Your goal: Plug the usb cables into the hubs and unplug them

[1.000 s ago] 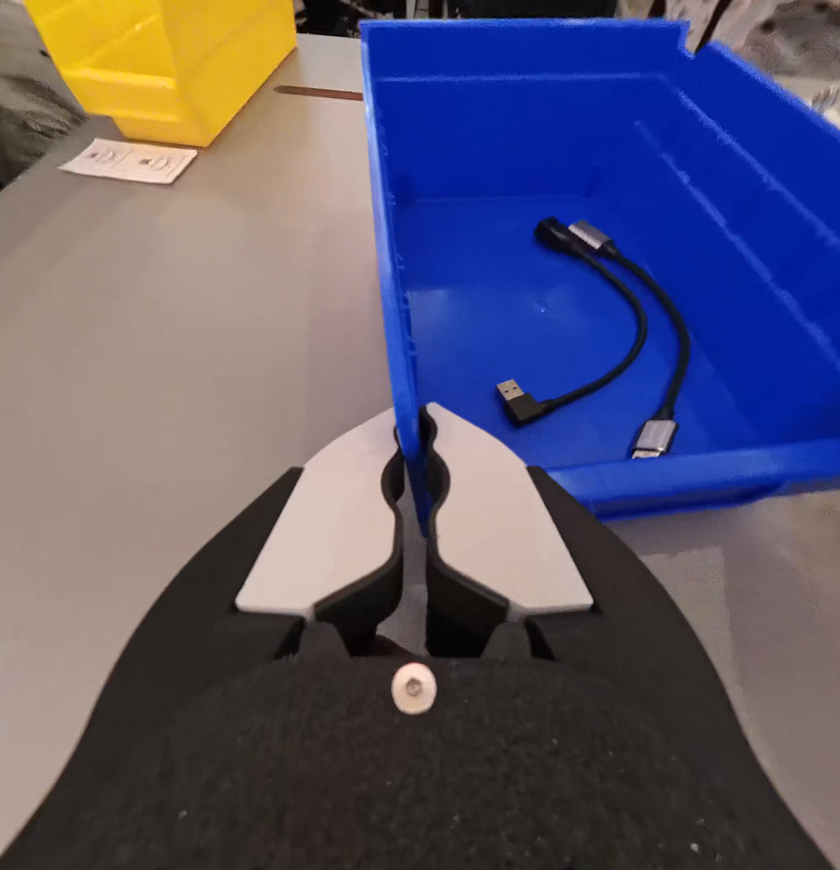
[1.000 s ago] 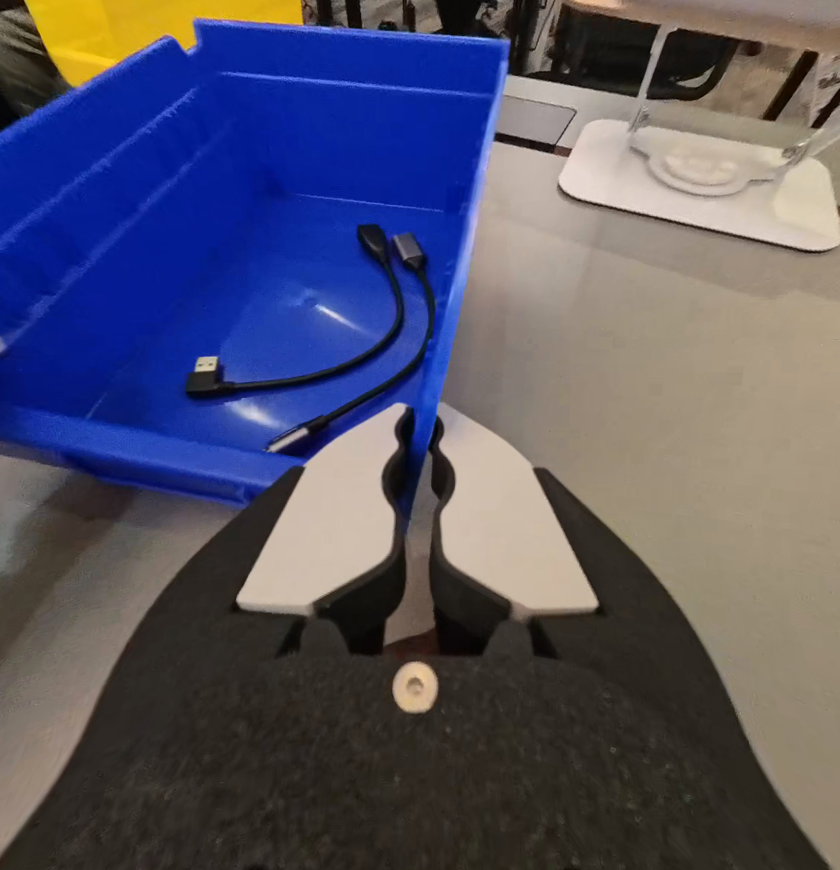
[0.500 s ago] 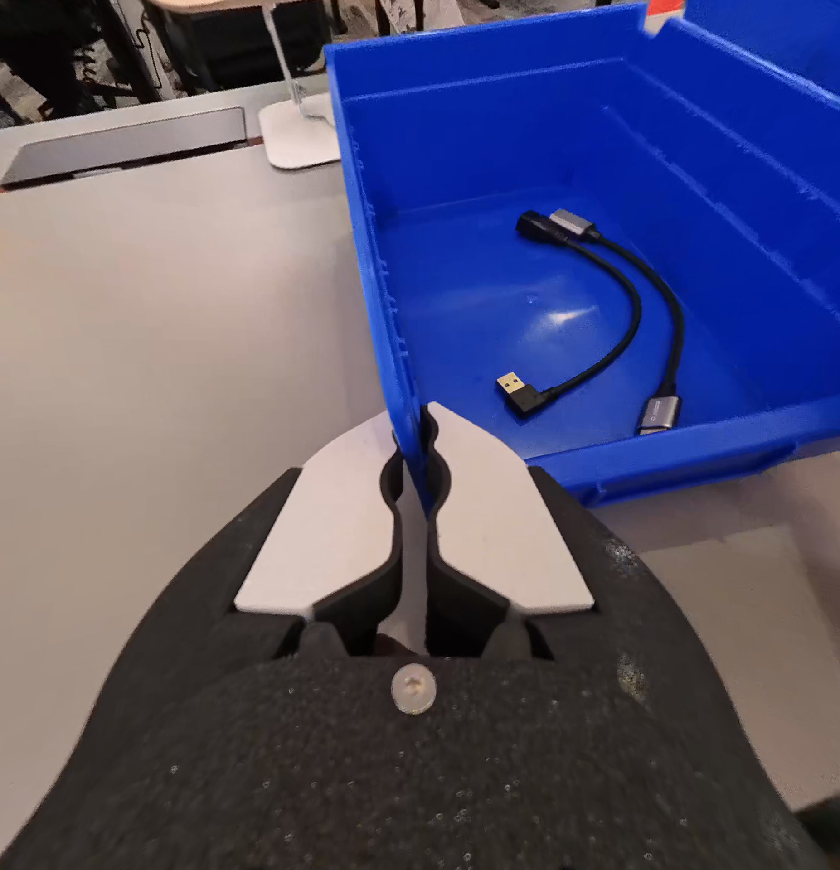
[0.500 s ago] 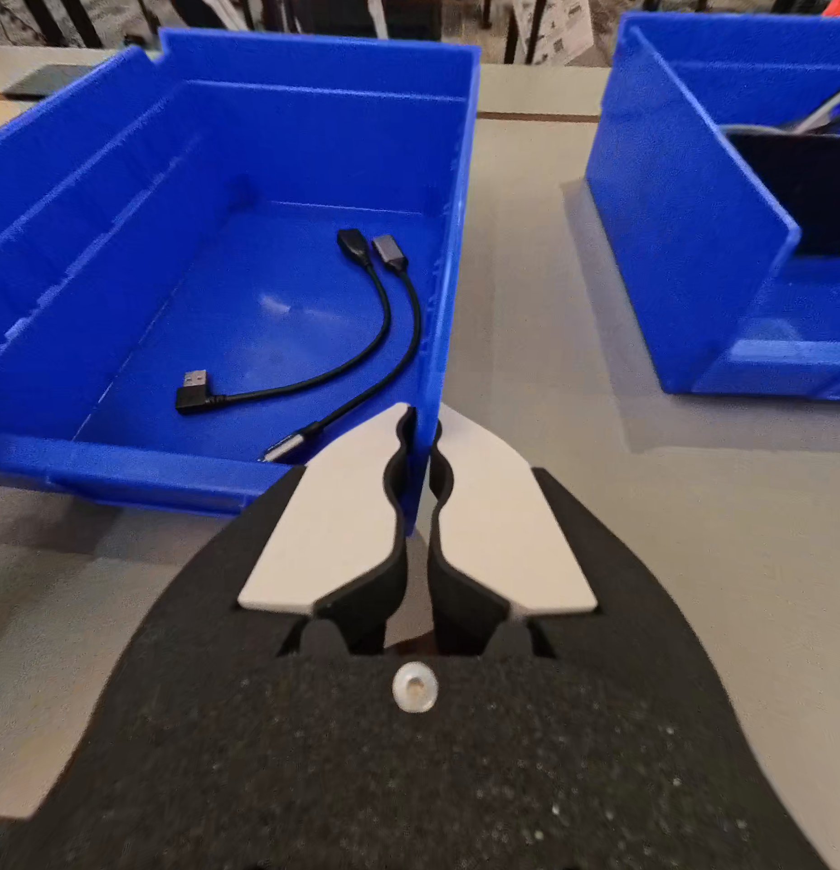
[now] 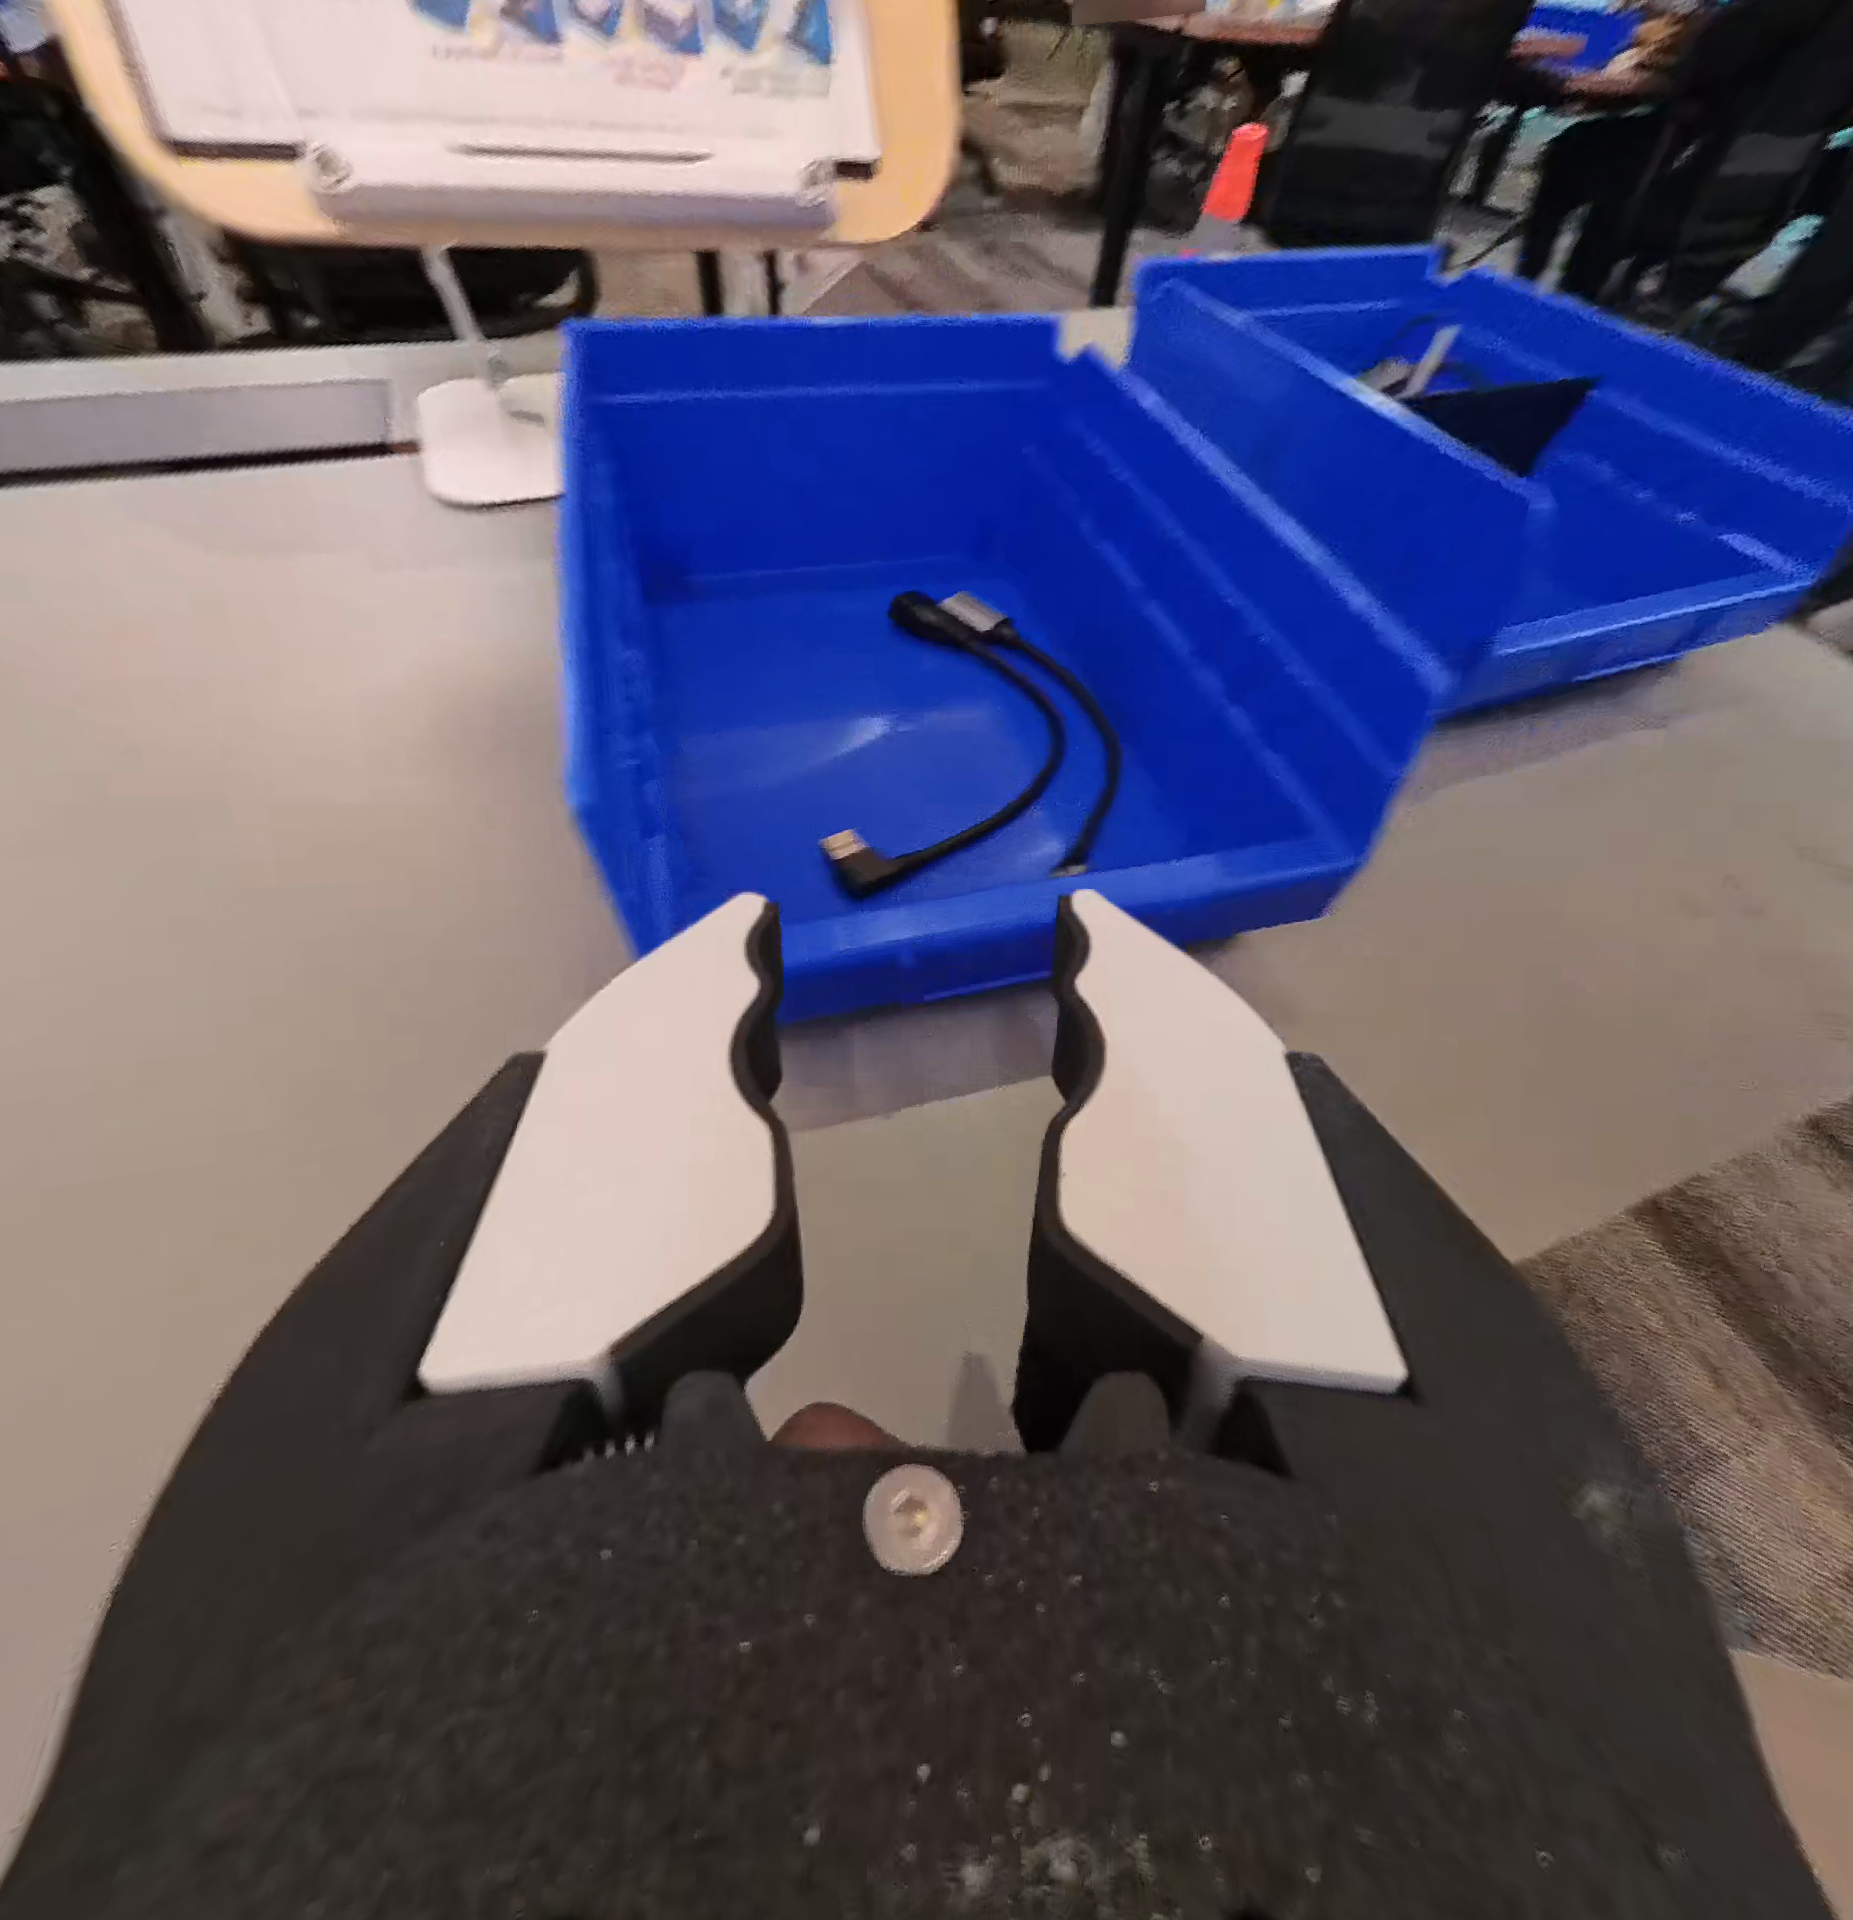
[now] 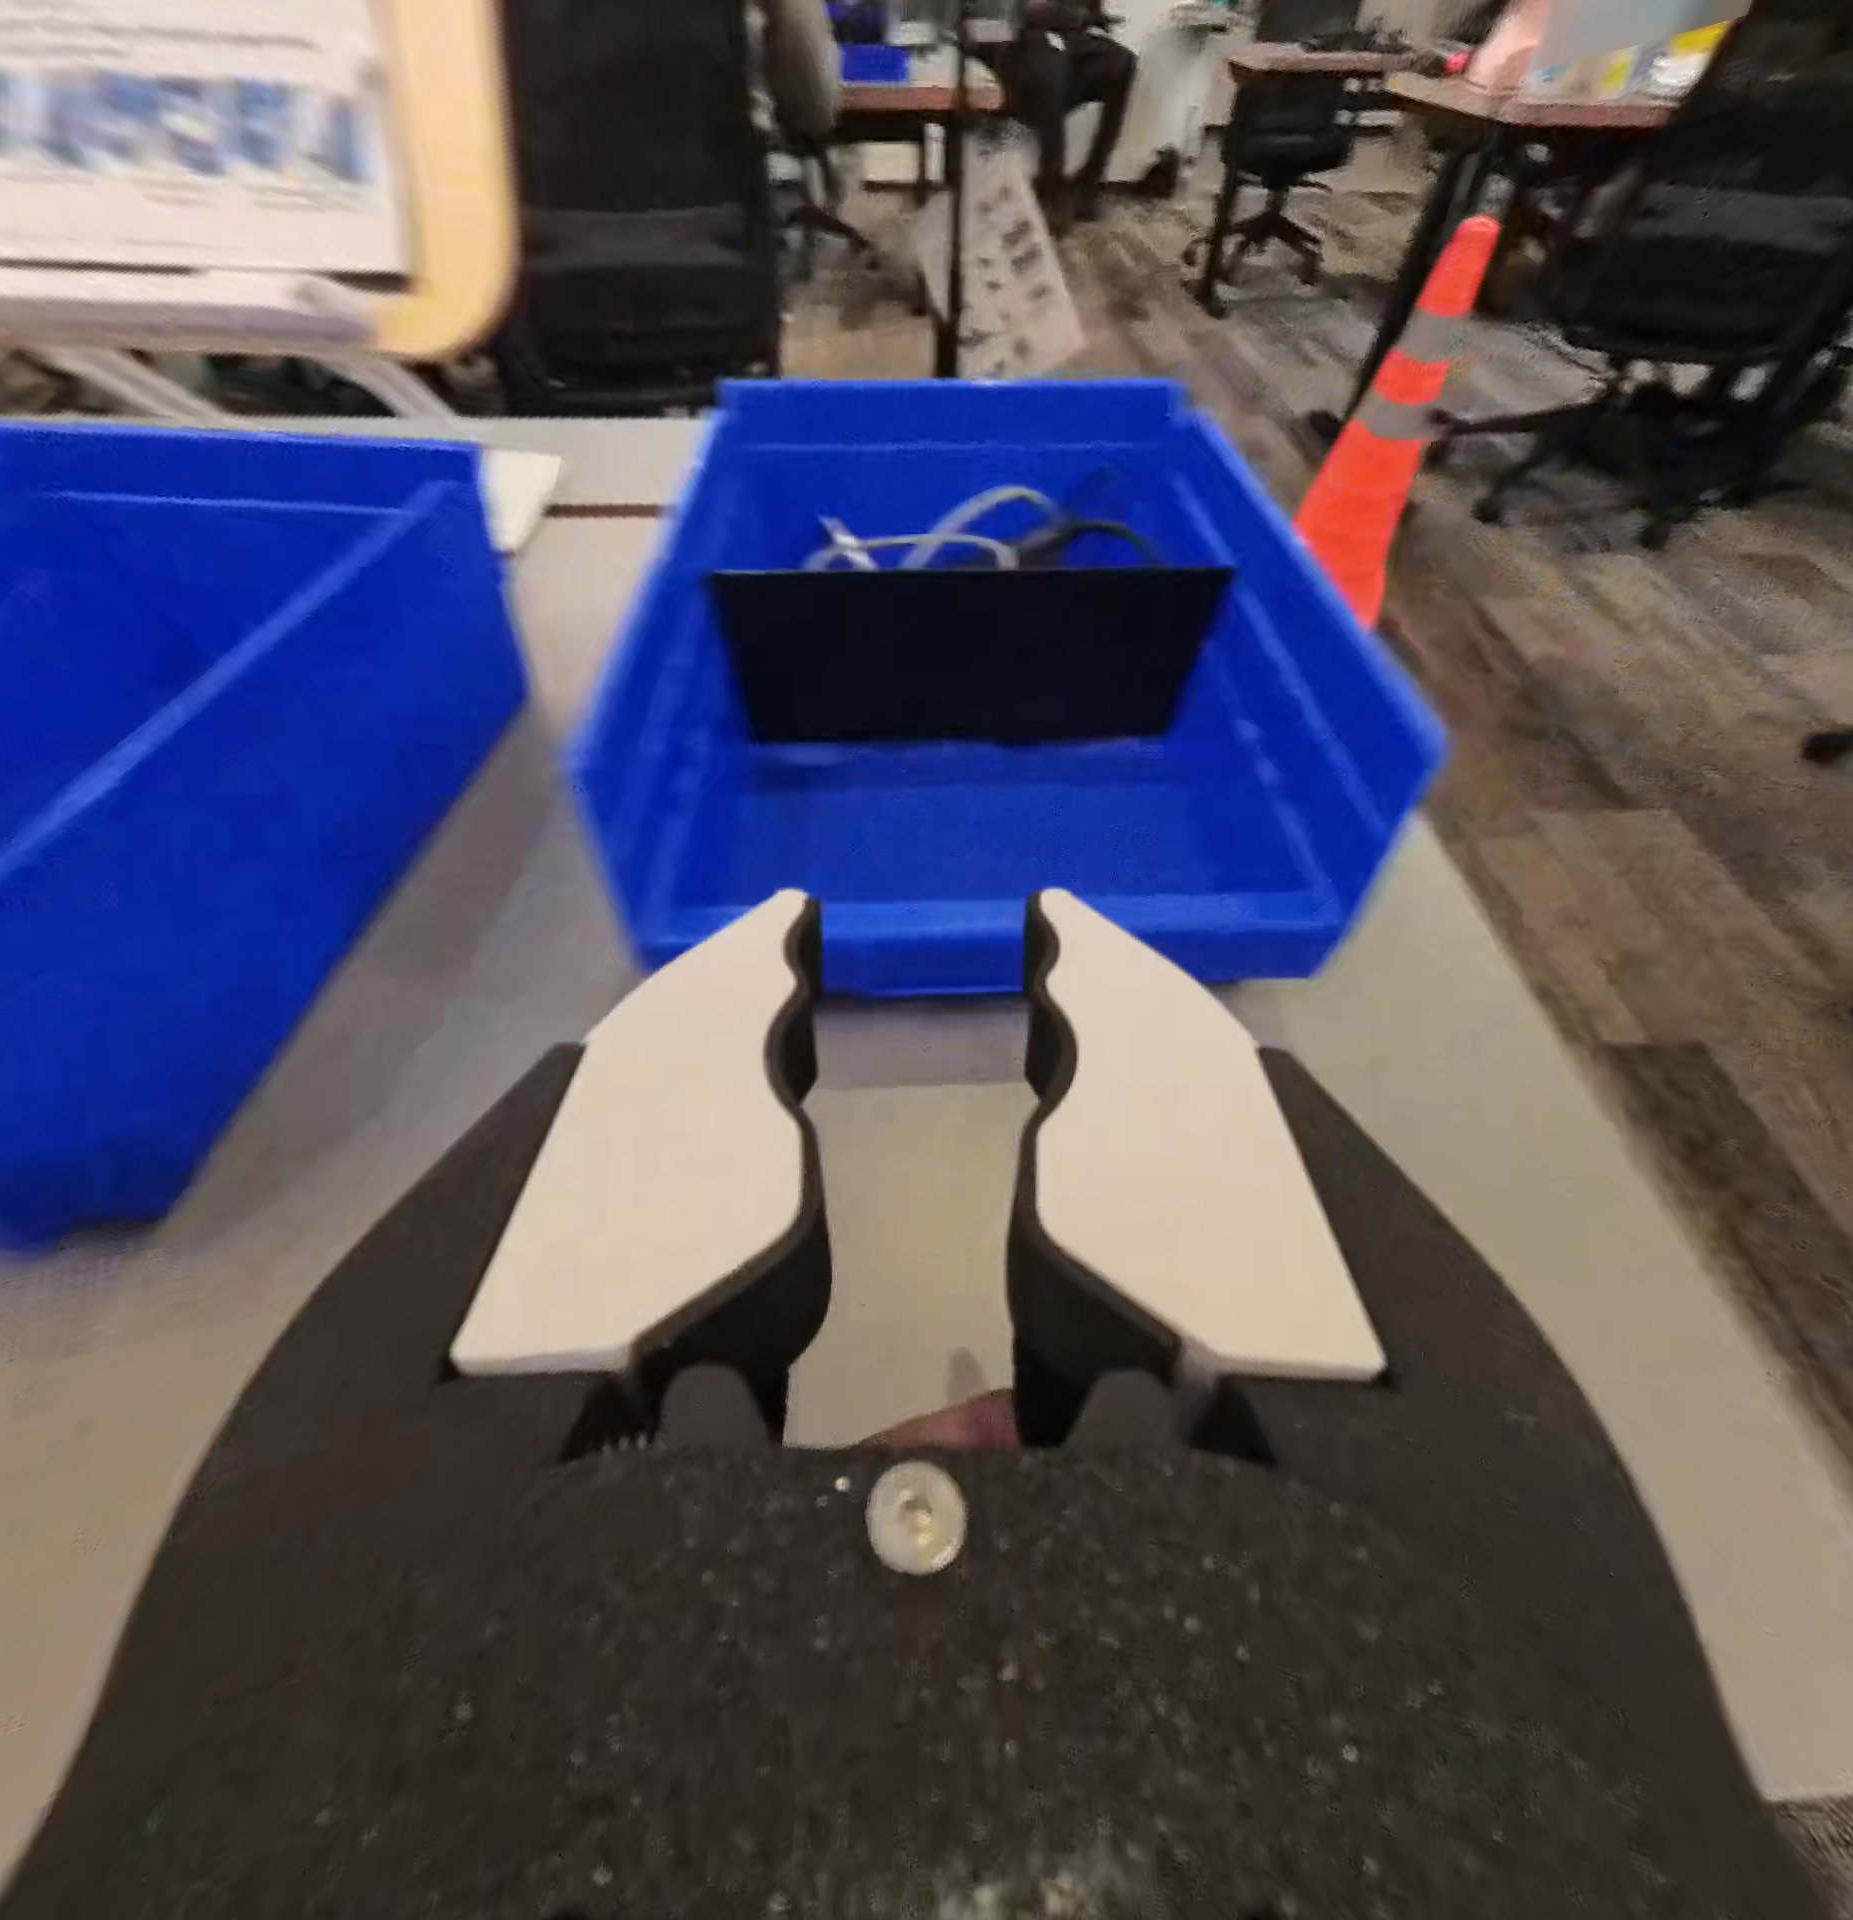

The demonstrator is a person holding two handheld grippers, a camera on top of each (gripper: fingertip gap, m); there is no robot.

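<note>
My left gripper [image 5: 911, 914], grey-padded, stands agape and empty before the near wall of a large blue plastic bin [image 5: 610, 665] holding two short black usb cables [image 5: 1015, 748]. My right gripper [image 6: 922, 914], likewise spread and empty, faces a smaller blue bin [image 6: 1348, 748] split by a dark divider panel [image 6: 963, 655]. I judge this the reach-in step: next, pinch one cable's plug. Only the right view shows pale cords [image 6: 932, 530] behind the divider; no hub is discernible.

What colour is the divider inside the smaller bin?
Black, or very dark; the divider shows best in the right wrist view.
</note>
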